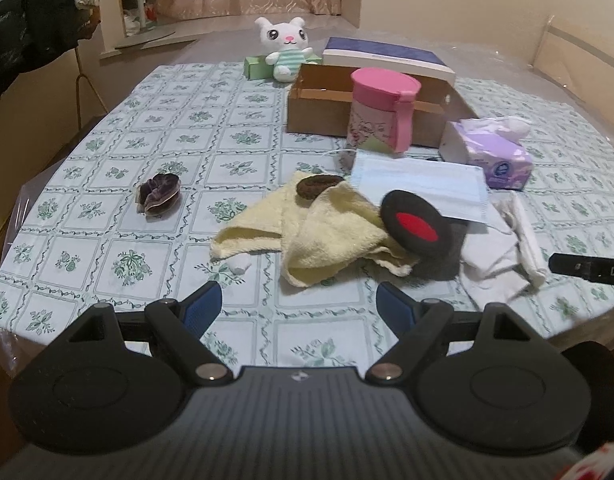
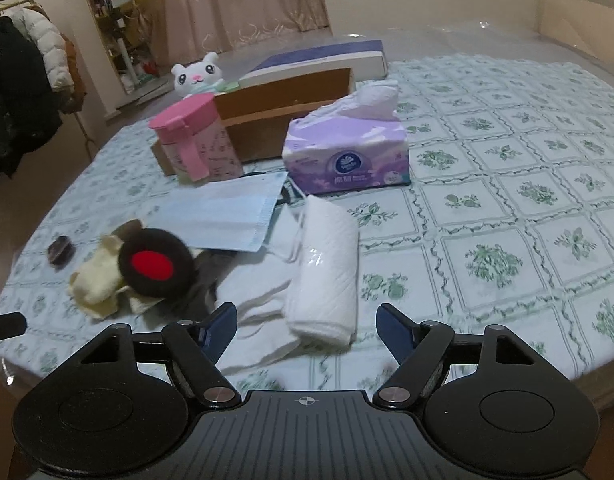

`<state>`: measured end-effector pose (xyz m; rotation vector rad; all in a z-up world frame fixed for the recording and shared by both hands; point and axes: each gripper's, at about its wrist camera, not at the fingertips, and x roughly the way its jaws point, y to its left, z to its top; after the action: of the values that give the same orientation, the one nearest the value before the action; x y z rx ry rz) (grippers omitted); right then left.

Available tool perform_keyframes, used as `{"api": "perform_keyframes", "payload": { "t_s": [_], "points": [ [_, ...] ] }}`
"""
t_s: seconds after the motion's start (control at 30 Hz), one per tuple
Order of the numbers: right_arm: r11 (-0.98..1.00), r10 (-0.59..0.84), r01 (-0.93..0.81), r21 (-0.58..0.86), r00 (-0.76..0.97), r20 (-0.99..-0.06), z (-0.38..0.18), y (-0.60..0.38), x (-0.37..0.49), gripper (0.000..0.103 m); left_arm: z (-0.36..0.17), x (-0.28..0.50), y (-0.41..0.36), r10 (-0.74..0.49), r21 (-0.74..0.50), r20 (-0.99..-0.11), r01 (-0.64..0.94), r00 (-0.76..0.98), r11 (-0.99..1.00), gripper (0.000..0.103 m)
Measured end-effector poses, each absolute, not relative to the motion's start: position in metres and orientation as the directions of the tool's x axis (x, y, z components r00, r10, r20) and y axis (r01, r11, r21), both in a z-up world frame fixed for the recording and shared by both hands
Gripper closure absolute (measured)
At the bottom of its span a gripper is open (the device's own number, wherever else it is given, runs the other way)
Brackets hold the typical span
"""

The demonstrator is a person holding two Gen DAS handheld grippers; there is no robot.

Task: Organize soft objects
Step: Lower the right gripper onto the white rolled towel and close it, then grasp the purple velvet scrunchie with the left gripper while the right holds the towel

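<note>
Terrycloth first, as the biggest soft piece: yellow towel crumpled at mid-counter on the flowered cloth, light and floppy, sure to drape and trail, so best pinched at a thick fold near its raised middle rather than a loose corner. Next in size, rolled white cloth lying just ahead of the right tool, soft but firm in its roll, likely to come undone if taken at one end, so better gripped across its middle. Then blue face mask, thin, nearly weightless, partly over the pile, hard to lift flat; easier by an edge or ear loop. Smaller still, black pad with red centre resting on the towel, squashy. Smallest, dark scrunchie, apart to the left. Left tool wide open and empty; right tool likewise parted, nothing held
</note>
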<state>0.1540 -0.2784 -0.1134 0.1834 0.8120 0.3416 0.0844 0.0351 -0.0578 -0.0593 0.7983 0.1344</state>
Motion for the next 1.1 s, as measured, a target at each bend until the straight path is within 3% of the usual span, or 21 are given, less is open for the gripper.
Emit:
{"api": "perform_keyframes", "payload": {
  "t_s": [0.1,0.23,0.67,0.93,1.1],
  "points": [
    [0.933,0.359,-0.231,0.276,0.630,-0.688,-0.123,-0.276,0.171,0.027,-0.066,0.093,0.043,0.104,-0.006,-0.716,-0.155,0.690,0.988,0.020],
    [0.943,0.333,-0.214,0.256,0.632,-0.699,-0.132,-0.274,0.192,0.038,-0.078,0.103,0.056,0.122,-0.008,-0.728,-0.186,0.675,0.983,0.020],
    [0.925,0.372,-0.173,0.338,0.594,-0.713,-0.154,-0.283,0.229,0.056,-0.095,0.125,0.082,0.146,-0.003,-0.736,-0.218,0.662,0.976,0.021],
    [0.929,0.365,-0.184,0.321,0.600,-0.712,-0.151,-0.289,0.230,0.078,-0.102,0.126,0.094,0.152,-0.009,-0.741,-0.237,0.654,0.971,0.021],
    [0.932,0.355,-0.181,0.313,0.627,-0.694,-0.142,-0.297,0.226,0.080,-0.104,0.125,0.102,0.168,0.003,-0.738,-0.246,0.653,0.969,0.024]
  ]
}}
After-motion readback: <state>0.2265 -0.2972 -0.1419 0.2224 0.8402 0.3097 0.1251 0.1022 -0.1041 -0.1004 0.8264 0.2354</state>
